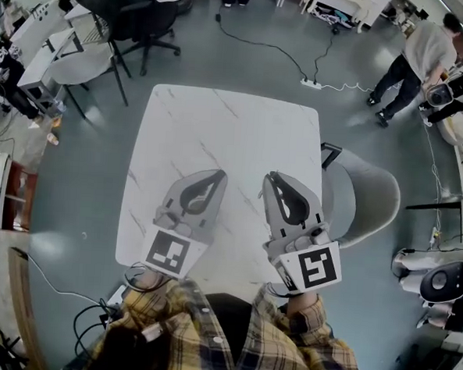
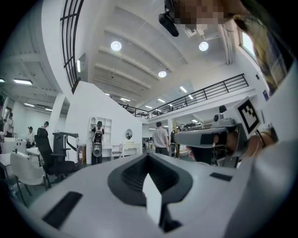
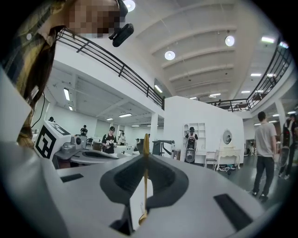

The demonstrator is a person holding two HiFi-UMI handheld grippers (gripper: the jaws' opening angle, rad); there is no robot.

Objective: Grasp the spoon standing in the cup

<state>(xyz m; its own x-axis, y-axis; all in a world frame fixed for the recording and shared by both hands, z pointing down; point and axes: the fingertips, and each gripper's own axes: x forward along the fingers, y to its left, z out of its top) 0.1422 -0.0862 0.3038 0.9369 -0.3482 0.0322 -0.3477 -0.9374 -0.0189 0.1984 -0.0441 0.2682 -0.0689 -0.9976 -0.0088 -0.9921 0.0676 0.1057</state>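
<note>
A thin golden spoon (image 3: 145, 186) stands on edge between the jaws of my right gripper (image 3: 145, 157), its handle tip poking up past the jaw tips and its bowl down near the base. The right gripper (image 1: 274, 180) is shut on the spoon and hangs over the near half of the white marble table (image 1: 219, 125). My left gripper (image 1: 219, 176) is beside it at the same height, jaws together with nothing between them. Both grippers tilt up toward the ceiling. The left gripper (image 2: 149, 157) shows only table through its slot. No cup is in any view.
A grey padded chair (image 1: 364, 198) stands at the table's right edge. Black office chairs (image 1: 148, 19) and white desks are at the far left. A cable and power strip (image 1: 312, 83) lie on the floor beyond the table. A person (image 1: 415, 62) stands at far right.
</note>
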